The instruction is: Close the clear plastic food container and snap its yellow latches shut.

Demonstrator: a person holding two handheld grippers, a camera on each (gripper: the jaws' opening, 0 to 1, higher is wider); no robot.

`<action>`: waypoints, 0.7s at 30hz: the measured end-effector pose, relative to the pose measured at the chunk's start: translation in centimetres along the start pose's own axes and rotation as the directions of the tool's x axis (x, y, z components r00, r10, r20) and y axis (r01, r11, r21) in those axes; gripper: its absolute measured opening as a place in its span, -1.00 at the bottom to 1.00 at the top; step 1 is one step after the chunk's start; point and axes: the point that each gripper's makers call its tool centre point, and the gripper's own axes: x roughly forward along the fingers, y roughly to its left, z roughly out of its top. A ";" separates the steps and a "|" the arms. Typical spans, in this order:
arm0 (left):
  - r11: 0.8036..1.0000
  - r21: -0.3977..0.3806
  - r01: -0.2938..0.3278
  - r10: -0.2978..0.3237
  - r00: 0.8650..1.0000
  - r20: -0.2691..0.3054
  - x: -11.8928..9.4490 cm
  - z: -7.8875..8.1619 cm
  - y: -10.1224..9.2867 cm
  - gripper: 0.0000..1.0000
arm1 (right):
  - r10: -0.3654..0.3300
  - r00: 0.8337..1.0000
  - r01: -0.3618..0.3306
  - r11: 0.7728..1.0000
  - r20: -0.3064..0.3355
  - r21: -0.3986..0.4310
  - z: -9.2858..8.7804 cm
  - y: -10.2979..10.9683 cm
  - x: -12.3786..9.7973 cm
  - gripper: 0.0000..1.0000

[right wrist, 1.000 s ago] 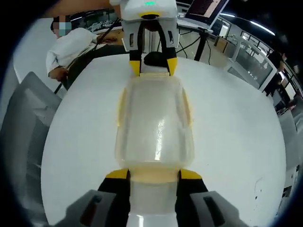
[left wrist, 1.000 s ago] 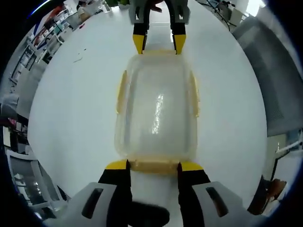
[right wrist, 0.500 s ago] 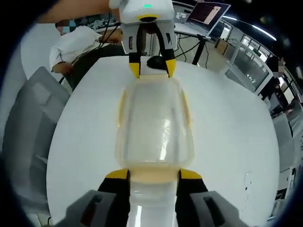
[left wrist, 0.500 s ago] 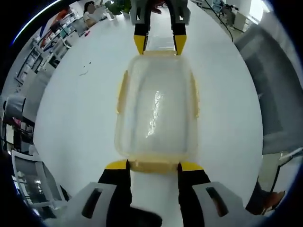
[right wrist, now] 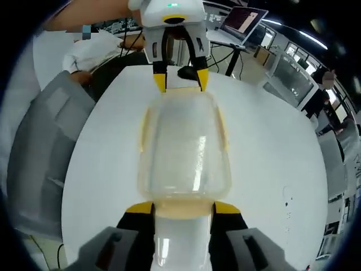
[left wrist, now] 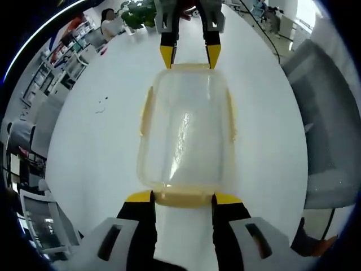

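The clear plastic food container (left wrist: 185, 130) lies lengthwise between my two grippers over the white round table (left wrist: 90, 152), its lid on top. Yellow latches (left wrist: 145, 110) run along its long sides. My left gripper (left wrist: 181, 197) is shut on the near yellow end latch (left wrist: 181, 200). At the far end the right gripper (left wrist: 190, 56) has its yellow tips at the other end latch. In the right gripper view the container (right wrist: 183, 147) runs away from my right gripper (right wrist: 182, 208), whose jaws hold the near end latch (right wrist: 183, 210), and the left gripper (right wrist: 176, 82) grips the far end.
A grey chair (left wrist: 333, 130) stands to the right of the table, and a grey chair (right wrist: 42, 147) is on the left in the right gripper view. A person in white (right wrist: 93, 48) sits beyond the table, near a laptop (right wrist: 240, 22).
The table and room have swung behind the container in both views as the cameras moved. The container keeps the same place between the two grippers.
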 end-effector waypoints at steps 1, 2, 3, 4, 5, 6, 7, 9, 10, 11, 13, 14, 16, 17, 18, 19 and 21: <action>1.000 0.000 0.000 0.000 1.000 0.000 0.0 0.3 0.0 -0.28 | -0.001 1.000 0.001 1.000 0.000 0.000 -0.2 0.0 -0.2 -0.30; 1.000 0.000 -0.001 0.001 1.000 0.002 0.0 0.6 0.0 -0.28 | -0.004 1.000 0.004 1.000 -0.005 -0.002 -0.6 0.0 -0.4 -0.30; 1.000 0.001 -0.003 0.003 1.000 0.004 0.1 1.0 -0.1 -0.28 | -0.005 1.000 0.005 1.000 -0.006 -0.002 -0.9 0.0 -0.6 -0.30; 1.000 0.002 -0.002 0.002 1.000 0.002 0.2 1.4 -0.1 -0.28 | -0.002 1.000 0.002 1.000 -0.006 0.000 -1.2 0.0 -0.8 -0.30; 1.000 0.004 -0.002 0.002 1.000 -0.002 0.3 1.9 -0.2 -0.28 | -0.002 1.000 0.002 1.000 -0.006 0.000 -1.4 0.1 -1.0 -0.30; 1.000 0.004 -0.002 0.002 1.000 0.000 0.3 2.2 -0.2 -0.28 | -0.005 1.000 0.005 1.000 -0.011 -0.002 -1.8 0.0 -1.2 -0.30; 1.000 0.002 0.000 0.000 1.000 0.003 0.4 2.6 -0.2 -0.28 | -0.004 1.000 0.004 1.000 -0.012 -0.001 -2.1 0.1 -1.4 -0.30; 1.000 0.006 -0.001 0.001 1.000 0.005 0.5 3.3 -0.2 -0.28 | -0.003 1.000 0.003 1.000 -0.012 0.002 -2.7 0.1 -1.8 -0.30; 1.000 0.006 0.000 0.000 1.000 0.006 0.6 3.6 -0.2 -0.28 | -0.004 1.000 0.004 1.000 -0.012 0.003 -2.9 0.1 -2.0 -0.30; 1.000 0.007 0.001 -0.001 1.000 0.008 0.8 4.0 -0.3 -0.28 | -0.002 1.000 0.002 1.000 -0.013 0.005 -3.3 0.1 -2.2 -0.30; 1.000 0.010 0.001 -0.001 1.000 0.008 1.0 4.5 -0.3 -0.28 | -0.003 1.000 0.003 1.000 -0.014 0.006 -3.8 0.1 -2.4 -0.30; 1.000 0.011 0.004 -0.004 1.000 0.009 1.2 4.8 -0.3 -0.28 | -0.002 1.000 0.002 1.000 -0.017 0.008 -4.1 0.1 -2.6 -0.30; 1.000 0.016 0.005 -0.005 1.000 0.007 1.4 5.3 -0.3 -0.28 | 0.000 1.000 0.000 1.000 -0.016 0.011 -4.7 0.2 -2.8 -0.30; 1.000 0.015 0.005 -0.006 1.000 0.008 1.5 5.5 -0.3 -0.28 | 0.001 1.000 -0.001 1.000 -0.018 0.012 -4.9 0.2 -2.9 -0.30; 1.000 0.016 0.007 -0.007 1.000 0.010 1.6 5.9 -0.3 -0.28 | 0.002 1.000 -0.002 1.000 -0.019 0.012 -5.2 0.2 -3.0 -0.30; 1.000 0.018 0.006 -0.006 1.000 0.010 1.8 6.1 -0.3 -0.28 | 0.002 1.000 -0.002 1.000 -0.019 0.014 -5.4 0.1 -3.1 -0.30; 1.000 0.019 0.008 -0.008 1.000 0.012 2.0 6.8 -0.3 -0.28 | 0.000 1.000 0.001 1.000 -0.021 0.015 -6.0 0.0 -3.4 -0.30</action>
